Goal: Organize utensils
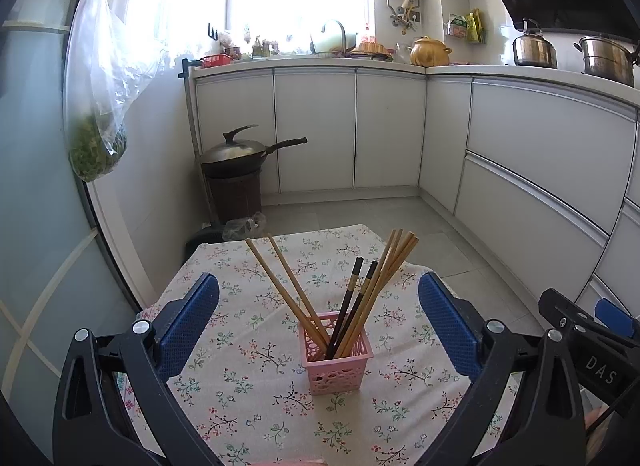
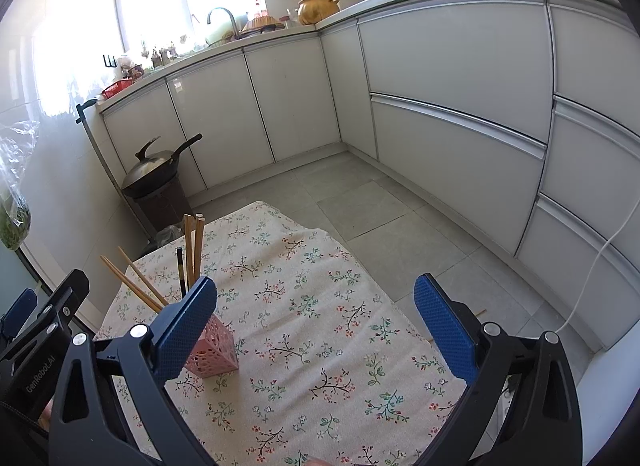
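Item 1, pink basket (image 1: 336,362): small perforated holder standing upright on the surface (image 1: 248,406), which is covered by a floral cloth; seen straight ahead in the left wrist view, between the two blue pads and touching neither

Item 2, wooden chopsticks (image 1: 288,286): two lean out to the left of the basket, a further bundle (image 1: 394,266) leans to the right; all stand with lower ends inside the basket

Item 3, dark chopsticks (image 1: 352,298): two, standing in the middle of the basket between the wooden groups

Item 4, left tool (image 1: 320,318): blue pads spread wide apart, holding nothing, hovering just short of the basket

Item 5, right tool (image 2: 316,318): pads likewise spread wide, holding nothing; only floral cloth lies between them, and the basket (image 2: 216,354) sits off to its left, partly hidden behind the left pad (image 2: 186,326)

Item 6, surroundings: lidded wok (image 1: 236,153) on a dark stand on the floor by the white cabinets (image 1: 316,129); hanging plastic bag of greens (image 1: 98,113) at left; brown clay pot (image 1: 430,51) and steel pots (image 1: 534,47) on the far kitchen worktop
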Demonstrator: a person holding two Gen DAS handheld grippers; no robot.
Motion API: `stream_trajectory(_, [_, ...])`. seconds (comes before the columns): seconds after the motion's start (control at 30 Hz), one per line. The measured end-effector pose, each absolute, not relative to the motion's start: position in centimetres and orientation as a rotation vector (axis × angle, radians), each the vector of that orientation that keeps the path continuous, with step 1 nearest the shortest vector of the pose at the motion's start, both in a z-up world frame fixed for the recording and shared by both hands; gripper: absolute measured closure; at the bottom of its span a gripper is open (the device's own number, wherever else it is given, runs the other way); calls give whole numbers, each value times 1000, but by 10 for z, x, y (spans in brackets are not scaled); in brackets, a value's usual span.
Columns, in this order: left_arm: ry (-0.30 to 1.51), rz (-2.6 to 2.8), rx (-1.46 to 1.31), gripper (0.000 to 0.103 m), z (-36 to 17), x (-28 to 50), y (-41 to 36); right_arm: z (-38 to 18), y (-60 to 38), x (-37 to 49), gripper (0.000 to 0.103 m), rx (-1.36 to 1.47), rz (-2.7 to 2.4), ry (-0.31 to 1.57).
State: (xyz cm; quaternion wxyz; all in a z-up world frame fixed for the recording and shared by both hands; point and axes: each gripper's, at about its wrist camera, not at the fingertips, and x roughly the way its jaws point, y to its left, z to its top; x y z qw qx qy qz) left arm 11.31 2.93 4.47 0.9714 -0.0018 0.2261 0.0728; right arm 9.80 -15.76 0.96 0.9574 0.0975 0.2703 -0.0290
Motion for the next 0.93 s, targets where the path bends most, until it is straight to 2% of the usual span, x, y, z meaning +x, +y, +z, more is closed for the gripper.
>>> stream_trajectory(0.37, [475,140,5,9,40,117,30,6,-158,102,7,205,-62,568])
stream_trajectory(0.63, [443,111,28,19,40,114,26,5,-159,104,7,203,-65,574])
stream_trajectory(0.7, [438,112,26,18,41,114,26,4,-158,104,7,203,-65,576])
stream_trajectory(0.73, [438,114,26,12,41,114,26,4,-158,105,7,202,-65,576])
stream_trajectory(0.8, [442,118,25,8,42,114,27,4,-158,104,7,203,-66,576])
stream_trajectory(0.93, [451,117,18,7,41,116,27,4,-159,104,7,203,-65,579])
